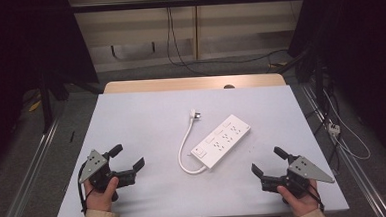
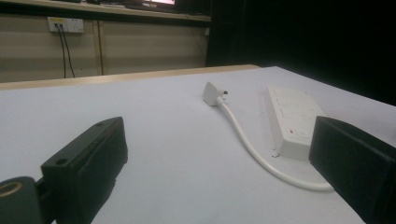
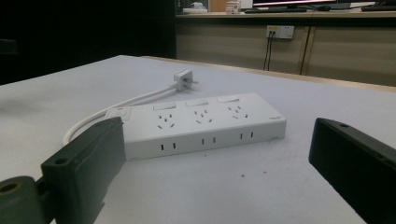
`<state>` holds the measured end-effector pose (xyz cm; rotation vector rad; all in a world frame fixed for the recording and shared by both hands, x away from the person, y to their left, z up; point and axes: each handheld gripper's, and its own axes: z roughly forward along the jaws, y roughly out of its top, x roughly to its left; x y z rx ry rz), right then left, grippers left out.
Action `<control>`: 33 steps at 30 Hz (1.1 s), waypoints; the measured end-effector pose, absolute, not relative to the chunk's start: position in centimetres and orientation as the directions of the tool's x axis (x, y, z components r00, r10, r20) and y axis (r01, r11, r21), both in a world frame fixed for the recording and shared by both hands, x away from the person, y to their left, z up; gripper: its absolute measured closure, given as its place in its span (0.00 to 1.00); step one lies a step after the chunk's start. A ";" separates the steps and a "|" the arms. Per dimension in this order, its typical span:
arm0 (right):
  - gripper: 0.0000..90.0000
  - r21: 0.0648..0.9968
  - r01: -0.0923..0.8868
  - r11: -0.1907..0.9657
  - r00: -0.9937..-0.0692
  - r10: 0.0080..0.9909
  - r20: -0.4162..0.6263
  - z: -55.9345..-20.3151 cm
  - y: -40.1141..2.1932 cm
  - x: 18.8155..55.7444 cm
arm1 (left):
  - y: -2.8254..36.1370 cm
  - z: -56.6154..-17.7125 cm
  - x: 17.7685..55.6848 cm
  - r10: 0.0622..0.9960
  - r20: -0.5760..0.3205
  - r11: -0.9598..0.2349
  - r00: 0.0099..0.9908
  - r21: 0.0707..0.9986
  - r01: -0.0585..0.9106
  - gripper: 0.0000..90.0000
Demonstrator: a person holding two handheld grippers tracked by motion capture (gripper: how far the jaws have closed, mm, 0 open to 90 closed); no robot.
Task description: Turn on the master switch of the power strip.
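1. Two grippers sit low in the high view. The left gripper (image 1: 129,158) is at the lower left of the frame, the right gripper (image 1: 268,161) at the lower right, each held by a hand coming in from the bottom edge. Both have their jaws spread apart with nothing between them. Between the two, just right of the frame's middle, a white power strip (image 1: 221,140) lies slantwise on the pale surface (image 1: 141,116), well apart from either gripper. Its white cord (image 1: 184,145) loops out to the left of the strip and runs up to a plug (image 1: 195,115) lying flat above it.

2. In the left gripper view the black jaws rise at the lower left and lower right corners, released, with bare surface between them. The power strip (image 2: 292,119) lies right of centre, its near end just beside the right-hand jaw. The cord (image 2: 252,149) curves toward the frame's middle, ending at the plug (image 2: 214,93).

3. In the right gripper view the jaws stand wide and empty. The power strip (image 3: 205,122) lies across the centre, sockets up. Its cord (image 3: 126,102) trails left, and the plug (image 3: 185,78) rests above.
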<state>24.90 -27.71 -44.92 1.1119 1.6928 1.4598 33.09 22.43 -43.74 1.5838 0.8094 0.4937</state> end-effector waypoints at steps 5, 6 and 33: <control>0.04 0.981 0.193 0.029 -0.440 0.896 0.060 -44.9 -27.8 24.9 | 22.3 -43.7 33.1 0.733 -0.135 -0.022 0.667 0.975 0.221 0.04; 0.04 0.981 0.194 0.028 -0.441 0.895 0.061 -44.9 -27.8 24.9 | 22.3 -43.7 33.1 0.734 -0.134 -0.022 0.666 0.975 0.221 0.05; 0.07 0.968 0.240 0.068 -0.480 0.876 0.057 -44.2 -25.7 27.3 | 22.1 -43.7 33.0 0.718 -0.135 -0.020 0.682 0.977 0.214 0.05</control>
